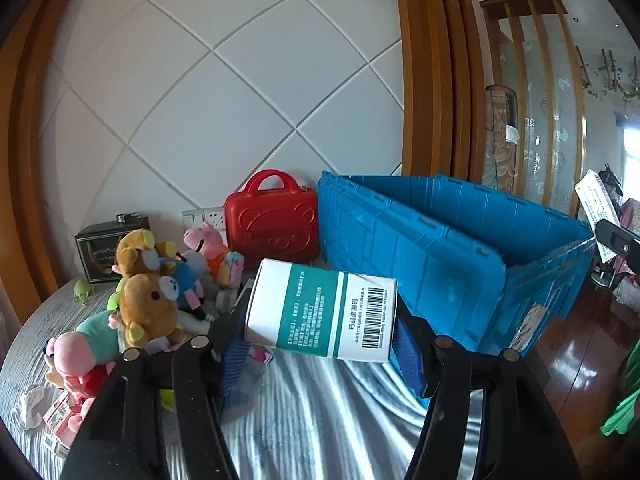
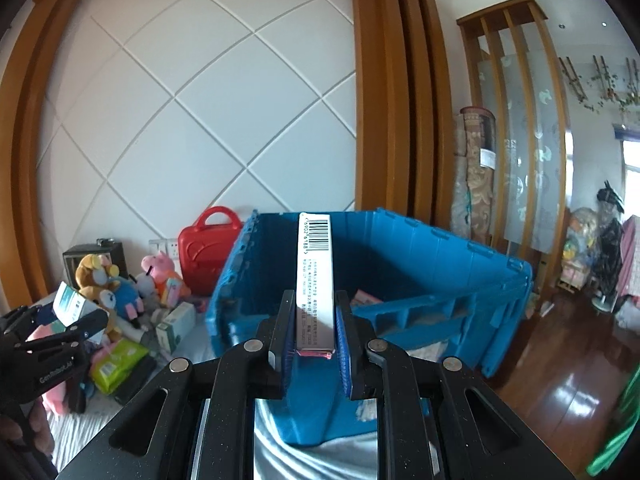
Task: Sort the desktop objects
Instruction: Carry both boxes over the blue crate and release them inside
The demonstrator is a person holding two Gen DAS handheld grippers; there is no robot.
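My left gripper (image 1: 320,330) is shut on a white and teal medicine box (image 1: 320,308) with a barcode, held flat above the striped table cover. In the right wrist view, the left gripper (image 2: 74,314) with that medicine box (image 2: 68,298) shows at the left edge. My right gripper (image 2: 316,320) is shut on a thin white barcode carton (image 2: 316,264), held edge-on in front of the open blue crate (image 2: 440,264). In the left wrist view, the blue crate (image 1: 440,240) stands just right of the held box, and the thin carton (image 1: 596,196) shows at the far right.
A heap of plush toys (image 1: 148,292) lies left of the crate, with a red toy case (image 1: 272,224) and a dark box (image 1: 104,248) against the wall. A green wipes pack (image 2: 116,364) and small boxes lie near the plush toys (image 2: 112,284). Wooden floor (image 2: 560,360) lies to the right.
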